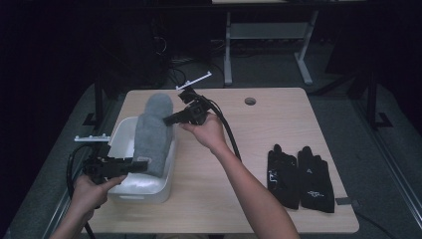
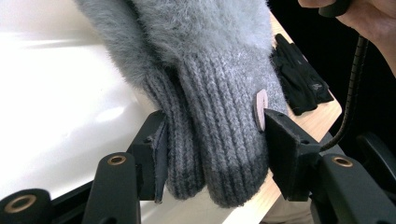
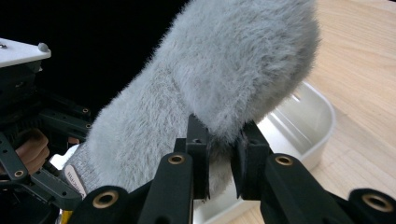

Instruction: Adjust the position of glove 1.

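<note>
My left gripper clamps the ribbed knit cuff of the grey fuzzy mitten; my right gripper pinches its fluffy rounded tip; the mitten stretches lengthwise above the white plastic bin, cuff toward me; the left gripper view shows a small tag on the cuff; black gloves lie flat at right on the wooden table.

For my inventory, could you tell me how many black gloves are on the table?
2: one black glove and another lie side by side at the table's near right. Nothing suggests hidden ones.
</note>
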Motion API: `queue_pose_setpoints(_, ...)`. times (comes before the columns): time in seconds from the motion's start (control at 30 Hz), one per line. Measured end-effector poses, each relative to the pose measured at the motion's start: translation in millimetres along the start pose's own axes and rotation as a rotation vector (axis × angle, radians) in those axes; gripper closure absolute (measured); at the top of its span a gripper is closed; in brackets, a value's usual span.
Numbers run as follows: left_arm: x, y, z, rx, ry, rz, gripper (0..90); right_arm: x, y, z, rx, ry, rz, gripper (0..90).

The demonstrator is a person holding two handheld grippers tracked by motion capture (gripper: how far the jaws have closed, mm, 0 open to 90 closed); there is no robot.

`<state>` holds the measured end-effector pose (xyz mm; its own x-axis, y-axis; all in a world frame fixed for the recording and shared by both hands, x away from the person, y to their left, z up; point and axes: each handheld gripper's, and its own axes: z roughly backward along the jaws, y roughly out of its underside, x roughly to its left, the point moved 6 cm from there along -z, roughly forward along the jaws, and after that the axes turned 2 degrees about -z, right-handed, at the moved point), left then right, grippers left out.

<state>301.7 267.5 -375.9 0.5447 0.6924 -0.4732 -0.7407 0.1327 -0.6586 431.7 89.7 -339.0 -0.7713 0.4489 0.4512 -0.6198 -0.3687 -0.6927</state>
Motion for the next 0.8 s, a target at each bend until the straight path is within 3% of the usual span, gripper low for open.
queue_pose_setpoints(0.63,21.9,21.7,5.4,0.031,-0.025,0.035,44.5,4.2,5.1,-35.3,0.022,-0.026,0.007,78.4)
queue_pose_setpoints(0.8,27.9,29.2,3.2,0.044,-0.030,0.055,44.5,4.3,9.3,-44.6,0.036,-0.034,-0.010,78.5)
